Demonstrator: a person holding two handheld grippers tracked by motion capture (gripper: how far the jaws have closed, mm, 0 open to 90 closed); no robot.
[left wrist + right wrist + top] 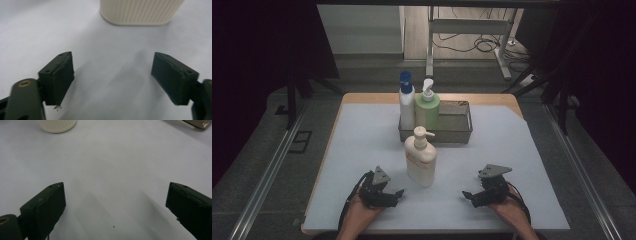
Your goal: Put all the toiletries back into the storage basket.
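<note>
The cream bottle (421, 156) is standing upright on the white mat (362, 150), near the middle of it and just in front of the tray (462, 134). Its pump head is pointing to the right in the high view. In the left gripper view its ribbed base (140, 12) is sitting straight ahead of the jaws, apart from them, with bare mat between.

The left gripper (398, 193) is lying low over the mat to the near left of the bottle, pointing toward it. Its jaws are standing wide apart and released, nothing between them. The right gripper (466, 194) is resting on the near right of the mat, well apart from the bottle, pointing left toward the centre. Its jaws are also spread wide and gripping nothing; in the right gripper view the bottle's base (57, 125) is showing at the upper left and a corner of the tray (197, 123) at the upper right.

Behind the cream bottle the metal tray is sitting across the far middle of the mat. At its left end a white bottle (406, 102) with a blue cap and a green bottle (427, 107) with a white pump are standing side by side, touching or nearly so; the rest of the tray looks bare. The cream bottle is standing between the grippers and these two. Beyond the table a desk frame and cables (472, 42) are lying on the floor.
</note>
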